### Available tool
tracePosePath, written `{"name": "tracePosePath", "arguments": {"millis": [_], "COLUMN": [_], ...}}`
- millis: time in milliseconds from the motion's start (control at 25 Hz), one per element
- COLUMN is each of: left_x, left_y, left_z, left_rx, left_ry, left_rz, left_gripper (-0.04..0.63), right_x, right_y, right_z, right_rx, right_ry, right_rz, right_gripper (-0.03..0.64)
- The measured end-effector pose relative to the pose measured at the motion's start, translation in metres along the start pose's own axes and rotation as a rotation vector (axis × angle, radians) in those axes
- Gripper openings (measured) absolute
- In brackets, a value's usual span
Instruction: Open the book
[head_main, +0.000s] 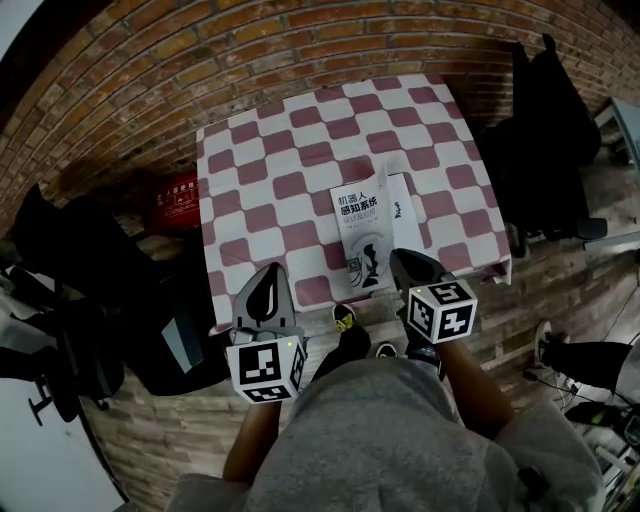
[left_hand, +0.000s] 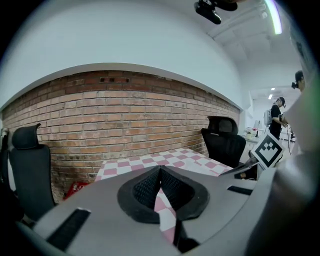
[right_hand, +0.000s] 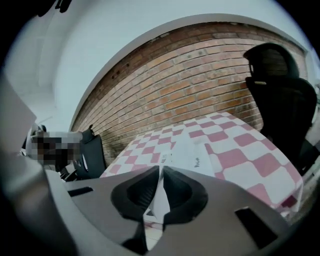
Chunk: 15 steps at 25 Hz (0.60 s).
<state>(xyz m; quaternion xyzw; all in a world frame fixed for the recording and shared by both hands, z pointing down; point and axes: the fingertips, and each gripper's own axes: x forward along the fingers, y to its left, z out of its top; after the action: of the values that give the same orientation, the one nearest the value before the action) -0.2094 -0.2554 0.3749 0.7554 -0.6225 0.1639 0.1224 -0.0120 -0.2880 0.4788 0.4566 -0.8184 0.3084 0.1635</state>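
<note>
Head view: I see the book lying on the checked table, towards the near edge and right of centre. Its printed cover is raised off the block of pages and curves upward. A strip of white page is exposed along its right side.

1. Right gripper. It sits at the near right corner of the book. In the right gripper view the right gripper has its jaws clenched on a thin white sheet, which is the cover seen edge-on. The sheet runs down between the two pads. Beyond the jaws, the rest of the book rests flat on the table.

2. Left gripper. It hangs over the near left part of the table, well apart from the book. In the left gripper view the left gripper has its jaws together at the tips with nothing between them (only the checked cloth shows through the gap lower down). The marker cube of the other gripper appears at the right of that view.

3. Surroundings. A brick wall stands behind the table. A black chair is at the table's right side, and a red crate sits on the floor at its left. My operator's grey top fills the bottom of the head view.
</note>
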Motion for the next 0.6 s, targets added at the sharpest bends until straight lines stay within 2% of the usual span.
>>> {"name": "tracePosePath", "arguments": {"millis": [120,200,240,320,440,600], "left_x": [0.005,0.008,0.01,0.013,0.015,0.014], "left_y": [-0.005,-0.011,-0.014,-0.018,-0.02,-0.019], "left_z": [-0.002,-0.002,-0.002,-0.001,0.0,-0.002], "left_rx": [0.016,0.026,0.029,0.036,0.049,0.055], "left_ry": [0.011,0.017,0.019,0.021,0.028,0.039], "left_rz": [-0.022,-0.04,-0.047,-0.057,-0.064,-0.053], "left_gripper": [0.008,0.008,0.008,0.008,0.008,0.008], "right_x": [-0.014,-0.018,-0.018,-0.013,0.0,0.017], "right_y": [-0.059,-0.089,-0.101,-0.112,-0.101,-0.112], "right_z": [-0.024,-0.042,-0.049,-0.061,-0.075,-0.091], "right_rx": [0.057,0.118,0.143,0.155,0.146,0.093], "right_ry": [0.028,0.057,0.073,0.108,0.155,0.22], "right_rz": [-0.136,-0.175,-0.185,-0.177,-0.091,-0.147], "right_gripper": [0.043,0.131,0.145,0.147,0.147,0.156]}}
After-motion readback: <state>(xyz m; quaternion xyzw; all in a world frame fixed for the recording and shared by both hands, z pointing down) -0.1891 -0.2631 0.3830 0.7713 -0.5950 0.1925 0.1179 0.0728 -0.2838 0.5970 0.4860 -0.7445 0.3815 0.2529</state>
